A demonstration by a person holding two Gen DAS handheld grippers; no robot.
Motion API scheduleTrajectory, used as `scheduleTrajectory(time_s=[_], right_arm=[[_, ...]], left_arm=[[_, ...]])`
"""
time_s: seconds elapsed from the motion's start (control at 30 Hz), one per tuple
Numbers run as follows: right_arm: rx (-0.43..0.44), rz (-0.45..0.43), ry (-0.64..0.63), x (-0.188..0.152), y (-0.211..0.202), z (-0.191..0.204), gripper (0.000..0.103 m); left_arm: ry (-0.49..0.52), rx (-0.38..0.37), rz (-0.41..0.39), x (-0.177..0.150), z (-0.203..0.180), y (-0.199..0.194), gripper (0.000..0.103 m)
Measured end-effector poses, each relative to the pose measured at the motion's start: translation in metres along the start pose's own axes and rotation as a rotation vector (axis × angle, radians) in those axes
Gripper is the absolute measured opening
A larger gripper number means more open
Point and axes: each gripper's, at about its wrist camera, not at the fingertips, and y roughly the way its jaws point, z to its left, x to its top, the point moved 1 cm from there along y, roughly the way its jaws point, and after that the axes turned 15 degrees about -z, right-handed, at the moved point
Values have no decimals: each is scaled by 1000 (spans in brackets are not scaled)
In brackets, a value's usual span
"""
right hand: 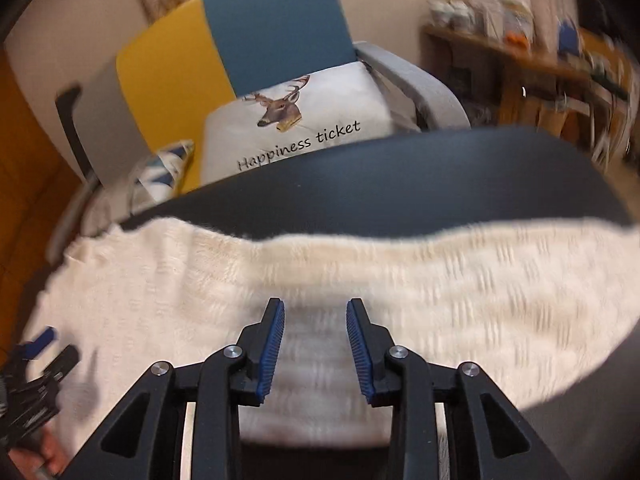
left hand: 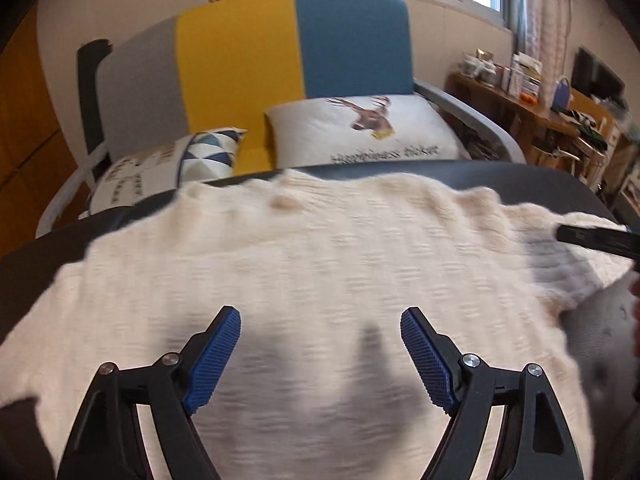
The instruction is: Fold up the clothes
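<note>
A cream knit sweater lies spread flat on a dark table. My left gripper hovers low over the sweater's middle, its blue pads far apart with nothing between them. My right gripper is over the near part of the sweater, with the jaws a moderate gap apart and fabric showing in that gap but not pinched. A black finger of the right gripper shows over the sweater's right sleeve area. The left gripper and a hand appear at the lower left of the right wrist view. Motion blurs both views.
Behind the table stands a chair with a grey, yellow and blue back. It holds a deer cushion and a triangle-pattern cushion. A cluttered wooden shelf is at the right, under a window.
</note>
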Motion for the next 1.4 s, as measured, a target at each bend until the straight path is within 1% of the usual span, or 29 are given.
scheduleTrajectory(time_s=[0.03, 0.1, 0.2, 0.27, 0.37, 0.4, 0.43, 0.5, 0.57, 0.63, 0.73, 0.8, 0.9, 0.93, 0.97, 1.0, 1.07, 1.1, 1.17, 1.3, 1.37, 1.4], right_arm=[[-19, -6, 13, 3, -1, -6, 32], [-32, -48, 112, 7, -14, -35, 32], [-89, -69, 286, 1, -40, -106, 32], [-159, -77, 395, -5, -62, -158, 33], [-279, -85, 538, -16, -90, -229, 37], [-305, -92, 577, -20, -96, -247, 38], [-324, -100, 615, -23, -101, -262, 41], [-318, -119, 673, -27, -103, -282, 45], [-292, -143, 716, -29, -100, -293, 47], [-275, -160, 729, -26, -95, -295, 50], [-252, -182, 740, -20, -87, -294, 51], [-261, -205, 756, -20, -84, -291, 51], [-300, -219, 739, -17, -78, -284, 51], [-300, -220, 737, -17, -77, -283, 52], [-290, -221, 740, -17, -78, -284, 50], [-281, -221, 743, -18, -78, -285, 41], [-263, -223, 749, -19, -79, -286, 11], [-254, -224, 752, -20, -80, -287, 6], [-235, -225, 757, -21, -81, -288, 6], [-198, -228, 769, -23, -83, -291, 6], [-189, -232, 774, -24, -85, -292, 5], [-192, -236, 776, -24, -87, -294, 5]], left_arm=[[7, -14, -1, 2, -8, 0, 84], [32, -39, -14, 8, -24, 1, 84], [74, -64, -35, 17, -46, 8, 84], [68, -80, -19, 20, -57, 19, 84], [41, -113, 26, 20, -80, 38, 84], [54, -118, 28, 19, -89, 42, 84], [79, -117, 21, 18, -98, 43, 84], [128, -121, 7, 15, -113, 44, 84], [163, -131, 20, 8, -122, 46, 84], [182, -136, 42, 2, -126, 50, 84], [127, -154, 60, 0, -119, 55, 88], [102, -163, 66, -2, -116, 57, 89], [123, -148, 57, -4, -120, 56, 91], [123, -145, 59, -4, -120, 56, 92], [122, -142, 61, -5, -120, 57, 95], [116, -142, 68, -4, -118, 57, 96], [103, -135, 79, -3, -113, 56, 96], [98, -129, 83, -2, -110, 54, 96], [105, -108, 70, 0, -102, 47, 96], [147, -66, 9, 10, -91, 38, 95], [132, -53, -5, 16, -84, 37, 95], [127, -48, 2, 16, -82, 39, 95]])
